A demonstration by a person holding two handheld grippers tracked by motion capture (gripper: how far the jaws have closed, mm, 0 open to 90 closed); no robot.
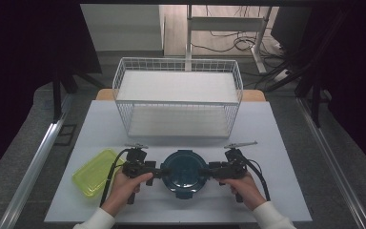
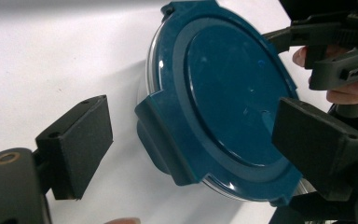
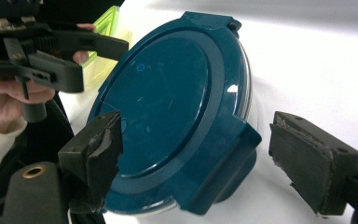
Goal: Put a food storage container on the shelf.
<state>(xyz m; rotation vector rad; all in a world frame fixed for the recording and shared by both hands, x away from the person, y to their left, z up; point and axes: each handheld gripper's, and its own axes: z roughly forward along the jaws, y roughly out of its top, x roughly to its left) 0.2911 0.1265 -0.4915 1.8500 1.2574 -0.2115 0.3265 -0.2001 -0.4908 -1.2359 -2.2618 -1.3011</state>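
Note:
A round clear container with a dark teal snap lid sits near the table's front edge. My left gripper comes at it from the left and my right gripper from the right. In the left gripper view my left gripper is open, with its jaws either side of a latch tab on the lid. The right gripper view has my right gripper open too, straddling the opposite tab of the lid. One jaw of each hangs over the lid top, the other outside the rim.
A yellow-green rectangular container lies left of the round one, close to my left hand. A white wire basket stands at the back centre of the white table. Cables trail from both grippers.

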